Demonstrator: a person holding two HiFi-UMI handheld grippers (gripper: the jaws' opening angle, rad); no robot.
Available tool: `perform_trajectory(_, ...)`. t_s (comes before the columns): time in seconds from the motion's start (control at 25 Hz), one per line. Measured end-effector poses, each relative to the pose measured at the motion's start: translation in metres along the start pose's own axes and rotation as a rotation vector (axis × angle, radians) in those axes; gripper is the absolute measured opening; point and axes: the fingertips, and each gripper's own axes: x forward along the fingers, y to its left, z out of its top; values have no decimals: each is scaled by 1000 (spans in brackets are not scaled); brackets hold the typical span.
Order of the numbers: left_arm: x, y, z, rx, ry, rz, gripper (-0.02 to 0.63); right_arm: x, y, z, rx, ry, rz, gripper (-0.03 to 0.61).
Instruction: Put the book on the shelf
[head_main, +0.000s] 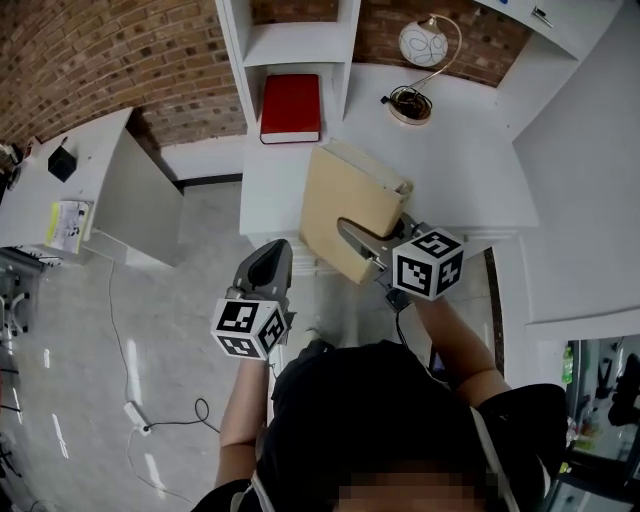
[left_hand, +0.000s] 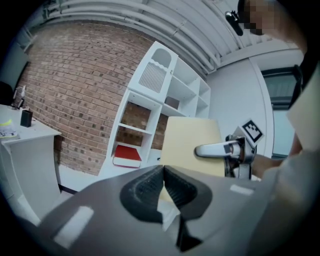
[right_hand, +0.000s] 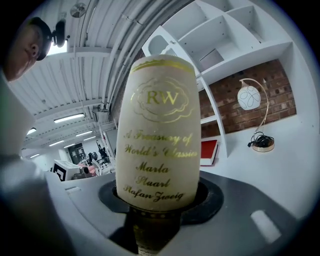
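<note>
A: What's on the counter (head_main: 470, 170)?
B: A lamp (head_main: 422, 44), right of the shelf (head_main: 300, 30). A red book (head_main: 291, 107) lies flat in the shelf's bottom bay.
A: And the side table (head_main: 90, 170)?
B: A black box (head_main: 61, 161) and a booklet (head_main: 68, 225). A cable (head_main: 121, 345) trails over the floor (head_main: 190, 300).

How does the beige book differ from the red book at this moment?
The beige book is clamped in the right claw; the red book is untouched. The beige book hangs tilted outside the shelf; the red book lies flat inside it. Both are closed.
</note>
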Motion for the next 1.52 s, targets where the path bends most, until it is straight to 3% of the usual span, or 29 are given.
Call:
perform_trajectory(0.24,-4,44,13,-4,-11,-4,5,39,19,8,-23,21,-9,225)
perform_trajectory(0.52,14,63,15,-21,-5,-19,5,69,10,13,-25,44,-19,225)
perform_trajectory(1.08,86,101,53,18,-15,28,5,130,-37,61,-79,28,51,225)
perform_trajectory(1.52,145,106,78,65,-16,26,5,152,-82,105,-129,0,67,225)
